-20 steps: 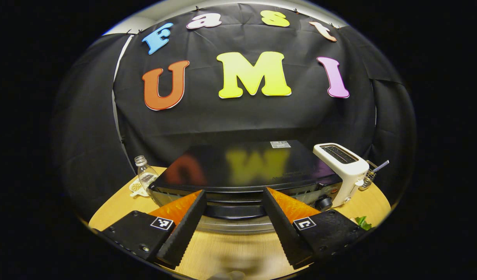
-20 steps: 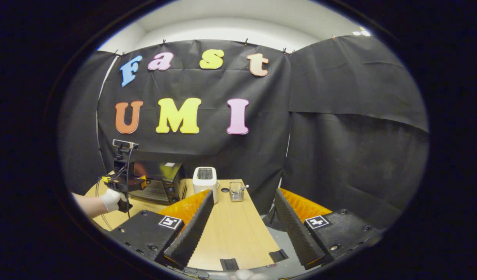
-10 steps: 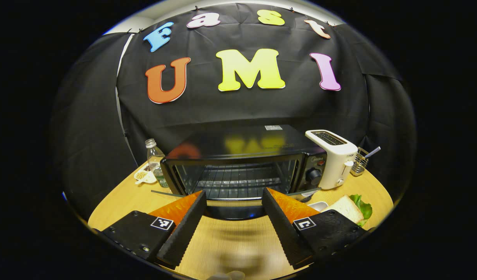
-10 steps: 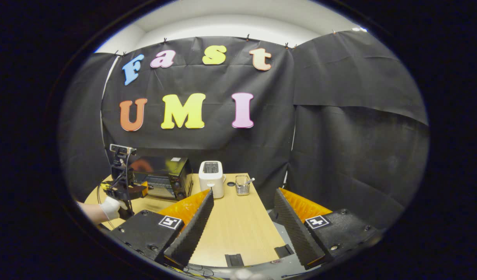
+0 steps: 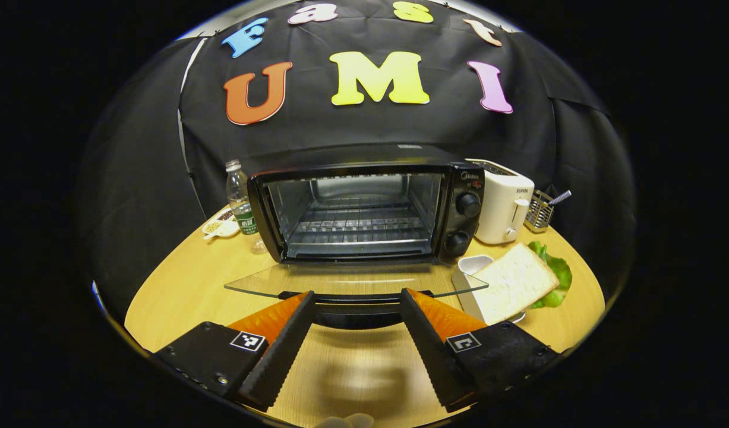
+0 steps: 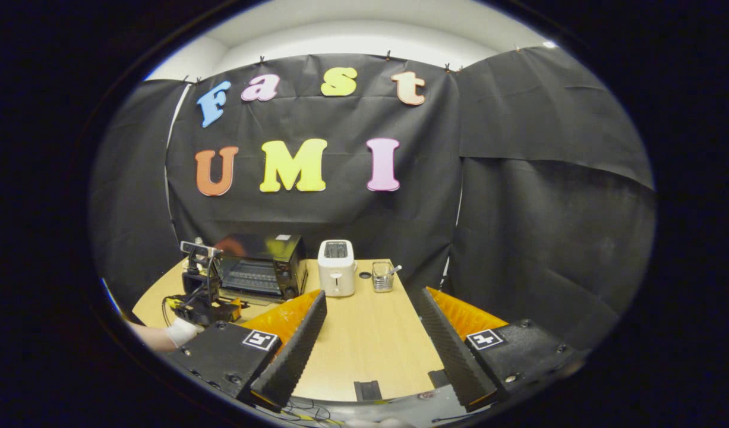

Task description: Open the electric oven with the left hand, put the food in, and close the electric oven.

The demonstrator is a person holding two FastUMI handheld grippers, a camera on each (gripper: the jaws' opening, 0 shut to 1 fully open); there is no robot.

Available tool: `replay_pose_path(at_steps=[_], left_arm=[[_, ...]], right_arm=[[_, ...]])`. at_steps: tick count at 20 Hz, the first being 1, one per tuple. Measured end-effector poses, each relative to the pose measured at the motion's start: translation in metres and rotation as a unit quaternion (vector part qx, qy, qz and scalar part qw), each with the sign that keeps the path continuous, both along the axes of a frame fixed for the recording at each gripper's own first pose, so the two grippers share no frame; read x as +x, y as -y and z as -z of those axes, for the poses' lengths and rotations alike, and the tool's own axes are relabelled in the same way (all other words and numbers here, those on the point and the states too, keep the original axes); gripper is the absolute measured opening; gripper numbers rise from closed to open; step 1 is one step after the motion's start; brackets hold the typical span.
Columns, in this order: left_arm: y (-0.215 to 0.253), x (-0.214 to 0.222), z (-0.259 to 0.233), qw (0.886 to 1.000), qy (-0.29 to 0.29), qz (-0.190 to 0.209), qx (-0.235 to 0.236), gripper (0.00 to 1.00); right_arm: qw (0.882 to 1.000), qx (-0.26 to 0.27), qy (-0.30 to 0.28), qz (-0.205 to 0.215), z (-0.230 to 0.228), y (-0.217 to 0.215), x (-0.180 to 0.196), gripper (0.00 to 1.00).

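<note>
Black electric oven point(image 5: 364, 208) standing at the far middle of the wooden surface point(image 5: 180, 285), glass door point(image 5: 352, 280) dropped flat toward the near side. Left hand-held gripper point(image 5: 355, 306) spread wide, dark door handle point(image 5: 355, 302) between its fingers, contact unclear. White bread slice point(image 5: 510, 282) on green lettuce point(image 5: 555, 276), right of the door. Right hand-held gripper point(image 6: 373, 324) released, holding nothing, well right of the oven.

Glossy black oven point(image 5: 364, 208), clear glass door point(image 5: 352, 279), matt wood-grain table point(image 5: 180, 285).
</note>
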State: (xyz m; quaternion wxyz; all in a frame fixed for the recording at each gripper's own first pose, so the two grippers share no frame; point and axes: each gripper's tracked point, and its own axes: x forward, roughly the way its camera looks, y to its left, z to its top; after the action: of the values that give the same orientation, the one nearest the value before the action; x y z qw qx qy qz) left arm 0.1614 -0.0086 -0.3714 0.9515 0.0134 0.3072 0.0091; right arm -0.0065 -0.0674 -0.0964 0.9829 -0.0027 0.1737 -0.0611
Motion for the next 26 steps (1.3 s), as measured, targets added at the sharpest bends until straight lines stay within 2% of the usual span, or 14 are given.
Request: replay_pose_path(at_steps=[1,2,5,6,7,8,9,11,12,14,21,22,25,26], left_arm=[[0.0,-0.005,0.007,1.0,-0.009,0.002,-0.001,0.84],[0.001,-0.009,0.015,1.0,-0.024,0.003,-0.006,0.95],[0.008,-0.02,0.043,0.997,-0.067,0.004,-0.03,0.94],[0.008,-0.026,0.052,0.996,-0.083,0.005,-0.03,1.0],[0.009,-0.03,0.06,0.994,-0.1,0.004,-0.032,0.93],[0.008,-0.033,0.065,0.993,-0.111,0.002,-0.036,1.0],[0.01,-0.031,0.066,0.993,-0.109,0.0,-0.039,0.93],[0.009,-0.03,0.067,0.994,-0.107,0.005,-0.035,0.93],[0.009,-0.031,0.068,0.993,-0.11,0.007,-0.033,0.93],[0.009,-0.032,0.067,0.993,-0.11,0.006,-0.035,0.94],[-0.004,-0.053,-0.001,0.998,-0.021,0.027,-0.049,0.94],[-0.012,-0.062,-0.016,0.999,-0.008,0.025,-0.046,0.94],[-0.035,-0.091,-0.067,0.998,0.037,0.015,-0.039,0.94],[-0.041,-0.102,-0.084,0.998,0.05,0.012,-0.037,0.94]], right_arm=[[1.0,-0.001,-0.004,0.0,0.004,-0.001,-0.002,0.92],[1.0,-0.003,-0.01,0.0,0.006,-0.001,-0.003,0.92],[1.0,-0.005,-0.014,0.013,0.007,0.003,-0.011,0.92],[1.0,-0.006,-0.017,0.017,0.009,0.003,-0.013,1.0],[1.0,-0.007,-0.016,0.022,0.009,0.004,-0.015,1.0],[1.0,-0.01,-0.016,0.025,0.008,0.003,-0.017,0.92],[0.999,-0.012,-0.02,0.027,0.011,0.002,-0.02,1.0],[0.999,-0.01,-0.022,0.028,0.013,0.0,-0.022,0.92],[0.999,-0.011,-0.025,0.029,0.014,-0.001,-0.021,1.0],[0.999,-0.01,-0.029,0.029,0.016,-0.002,-0.025,0.92],[1.0,0.014,-0.026,0.001,0.045,-0.022,-0.011,0.92],[0.999,0.02,-0.034,-0.009,0.055,-0.024,-0.003,1.0],[0.996,0.048,-0.063,-0.046,0.1,-0.036,0.028,0.92],[0.993,0.061,-0.076,-0.063,0.118,-0.042,0.041,1.0]])
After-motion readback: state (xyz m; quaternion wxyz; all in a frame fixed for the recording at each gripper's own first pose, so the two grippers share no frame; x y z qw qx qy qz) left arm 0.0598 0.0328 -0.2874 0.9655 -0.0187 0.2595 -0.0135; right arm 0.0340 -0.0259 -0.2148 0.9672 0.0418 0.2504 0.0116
